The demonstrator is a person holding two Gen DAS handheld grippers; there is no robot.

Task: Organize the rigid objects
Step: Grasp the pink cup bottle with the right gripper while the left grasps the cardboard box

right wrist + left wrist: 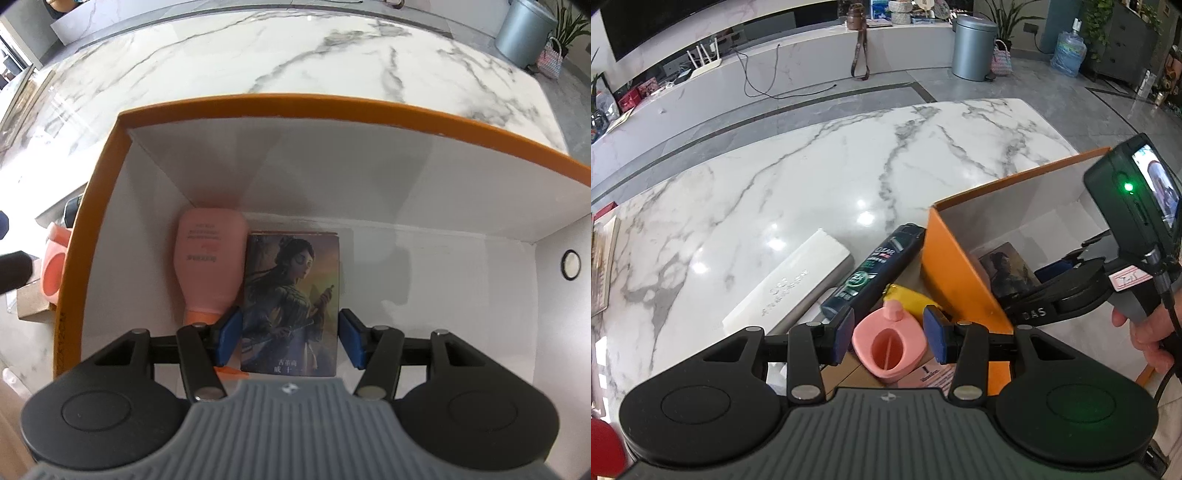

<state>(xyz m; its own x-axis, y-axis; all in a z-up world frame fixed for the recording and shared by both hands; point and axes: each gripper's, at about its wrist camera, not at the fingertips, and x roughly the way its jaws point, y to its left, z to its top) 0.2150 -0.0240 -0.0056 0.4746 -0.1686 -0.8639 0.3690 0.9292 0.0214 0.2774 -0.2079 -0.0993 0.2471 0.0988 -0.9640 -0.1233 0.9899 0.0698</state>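
While the left hand-held gripper [888,334] hangs low over the marbled surface [798,177], its blue pads stand wide on either side of a pink holder [889,349] with a slotted round opening, and neither pad touches it. That pink holder sits on a brown cardboard piece [846,371], just outside the orange box [955,266]. Right behind it lies a yellow item [914,299], and beside that a dark shampoo bottle [873,271] rests on its side, its cap end up against the box's orange wall. Left of the bottle, a long white box [792,282] lies flat on the surface. Over to the other side, the right hand-held gripper [290,338] is down inside the orange box, jaws spread, with an illustrated card box [291,295] between the blue pads; the left pad sits close against its edge, the right pad stands slightly apart, so nothing is clamped. A pink bottle [210,258] lies flat on the box's white floor, touching the card box's left side, cap end pointing toward the camera. From the left wrist view, the right tool's body and its small lit screen [1154,186] show above the box, a hand [1145,332] wrapped around the grip. Beyond the surface, a grey bin [973,48] stands on the floor.
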